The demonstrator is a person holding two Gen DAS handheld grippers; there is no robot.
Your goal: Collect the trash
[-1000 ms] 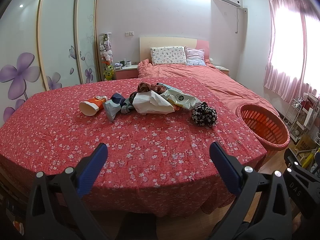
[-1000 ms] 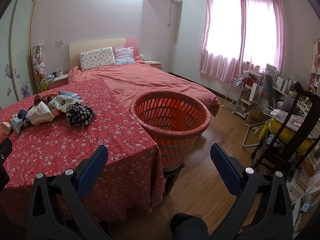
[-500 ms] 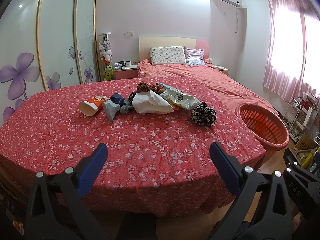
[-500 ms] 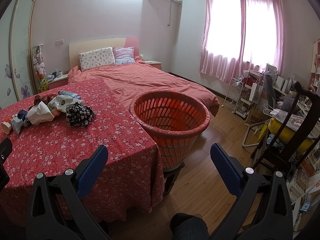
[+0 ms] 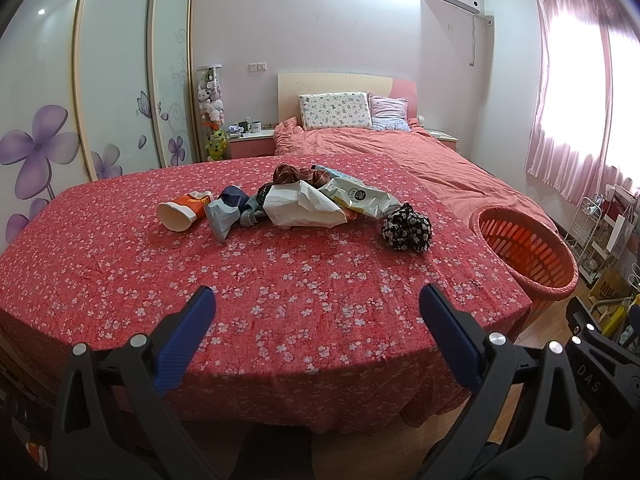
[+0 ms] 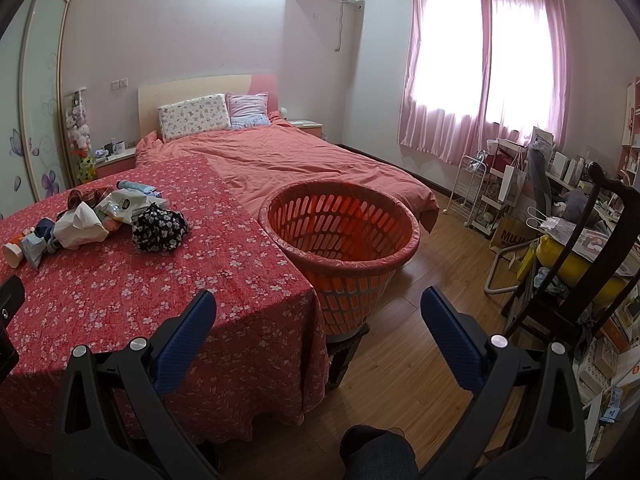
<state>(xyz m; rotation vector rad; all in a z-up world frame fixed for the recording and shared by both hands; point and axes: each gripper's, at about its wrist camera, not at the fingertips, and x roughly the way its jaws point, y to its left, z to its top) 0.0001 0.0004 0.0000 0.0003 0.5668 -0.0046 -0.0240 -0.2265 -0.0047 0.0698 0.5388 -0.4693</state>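
My left gripper (image 5: 314, 304) hangs over the near edge of the table (image 5: 120, 264), and its blue jaws are wide apart with nothing in them. My right gripper (image 6: 316, 306) is off past the table's right edge, over the wood floor (image 6: 420, 344), and its jaws are wide apart and empty too. The trash sits in a heap toward the far edge of the table, on the red flower cloth. At the left end of the heap a paper cup (image 5: 182, 213) lies on its side. Next to it is a crumpled grey wrapper (image 5: 222, 216), then a white paper bag (image 5: 300, 205), then a shiny snack bag (image 5: 360, 197). A black flowery bundle (image 5: 407, 228) sits a little apart, nearest the right edge. Some things are tucked under and behind the white bag, and I cannot make them out; one may be a plaid cloth. The orange basket (image 6: 340, 224) stands just beside the table's right edge. Its bottom is hidden behind the hanging cloth.
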